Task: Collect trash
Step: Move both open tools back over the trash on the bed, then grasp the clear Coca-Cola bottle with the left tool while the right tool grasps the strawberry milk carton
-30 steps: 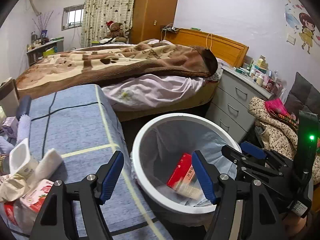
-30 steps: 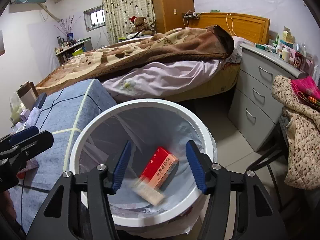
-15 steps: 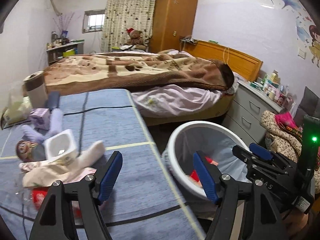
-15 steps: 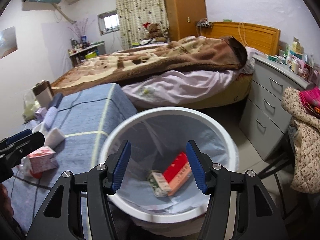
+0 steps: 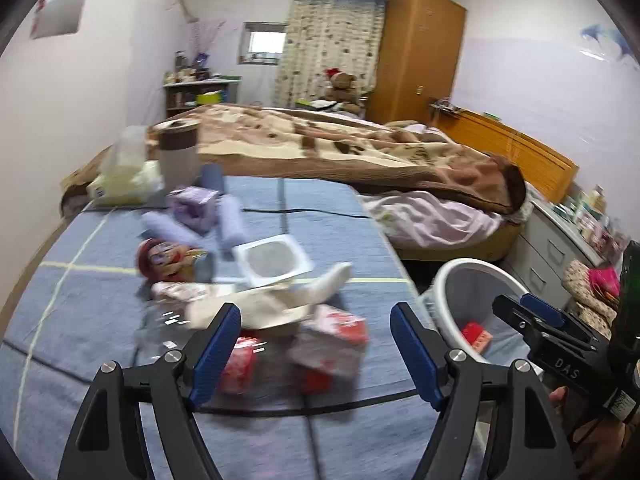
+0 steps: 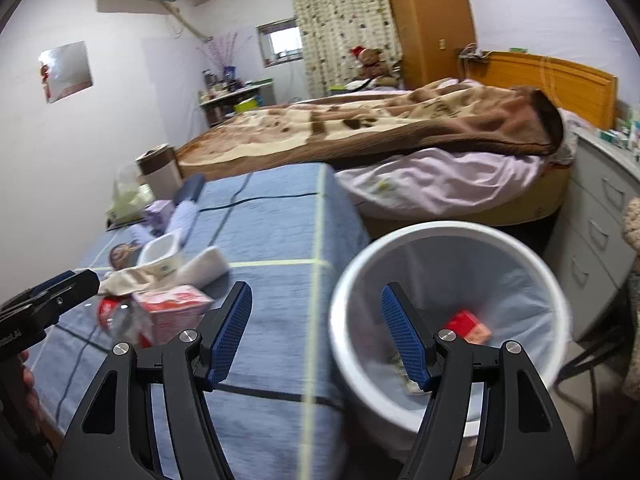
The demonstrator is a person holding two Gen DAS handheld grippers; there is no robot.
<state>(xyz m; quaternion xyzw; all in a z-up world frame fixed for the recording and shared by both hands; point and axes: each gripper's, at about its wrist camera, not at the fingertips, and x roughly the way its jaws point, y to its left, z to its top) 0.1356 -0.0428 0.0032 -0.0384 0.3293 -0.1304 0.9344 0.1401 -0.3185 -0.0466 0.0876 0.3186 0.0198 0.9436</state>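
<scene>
A heap of trash lies on the blue-covered table (image 5: pixel 328 216): a pink and red carton (image 5: pixel 332 344), a white square cup (image 5: pixel 274 260), crumpled white wrapping (image 5: pixel 280 300) and a red printed packet (image 5: pixel 160 256). My left gripper (image 5: pixel 316 344) hangs over the carton, its jaws opening and empty. The white bin (image 6: pixel 448 320) stands right of the table with a red box (image 6: pixel 468 326) inside. My right gripper (image 6: pixel 316 332) hovers between the table edge and the bin, jaws opening, nothing in them. The carton (image 6: pixel 172 308) also shows in the right wrist view.
Purple packs (image 5: pixel 192 208), a tissue bag (image 5: pixel 124 176) and a brown-topped canister (image 5: pixel 178 156) stand at the table's far left. A bed with a brown blanket (image 6: pixel 400 128) lies behind. Grey drawers (image 6: pixel 600 216) stand right of the bin.
Both grippers have swung left, away from over the bin toward the table. The trash heap has come under the left gripper. Both pairs of jaws stand wider.
</scene>
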